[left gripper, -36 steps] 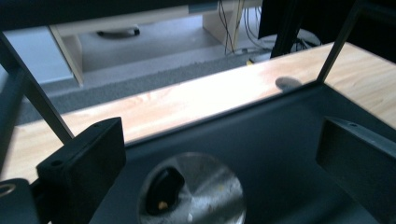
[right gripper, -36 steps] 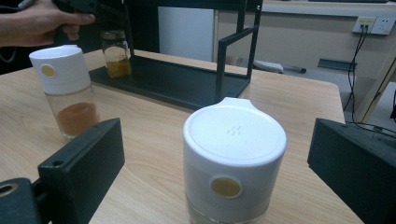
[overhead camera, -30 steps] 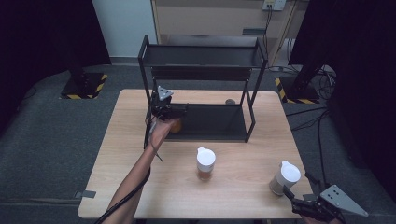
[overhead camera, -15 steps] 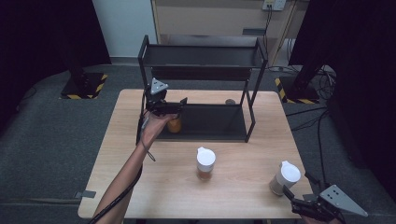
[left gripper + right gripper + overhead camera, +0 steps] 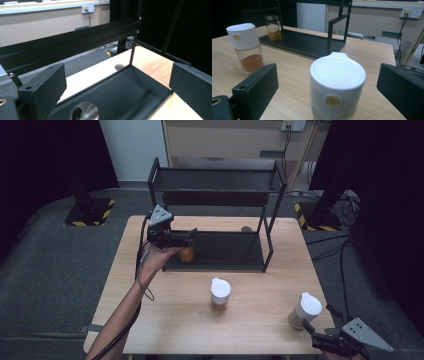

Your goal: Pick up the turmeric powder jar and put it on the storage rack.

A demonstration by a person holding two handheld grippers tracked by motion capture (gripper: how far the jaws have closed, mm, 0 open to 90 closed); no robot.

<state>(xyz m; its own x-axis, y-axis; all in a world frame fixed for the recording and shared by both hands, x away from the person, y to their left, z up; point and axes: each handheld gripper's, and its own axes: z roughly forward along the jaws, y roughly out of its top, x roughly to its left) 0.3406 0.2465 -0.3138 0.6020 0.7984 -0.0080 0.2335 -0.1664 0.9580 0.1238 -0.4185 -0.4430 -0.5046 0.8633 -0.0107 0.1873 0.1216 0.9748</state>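
Note:
A hand holds my left gripper open over the left end of the black rack's lower shelf. Just below its jaws stands a small jar of orange powder. In the left gripper view its metal lid sits low between my left gripper's wide-apart jaws. My right gripper is open at the table's front right corner. A white-lidded jar stands upright on the table between its jaws, which do not touch it. That white-lidded jar appears close up in the right gripper view.
A second white-lidded jar with brown powder stands mid-table in front of the rack. The rack's upper shelf overhangs the lower one. A small grey disc lies on the table behind the lower shelf. Dark floor surrounds the table.
My left gripper has drawn back a little to the left, away from the orange jar, which stays on the shelf. My right gripper has not moved.

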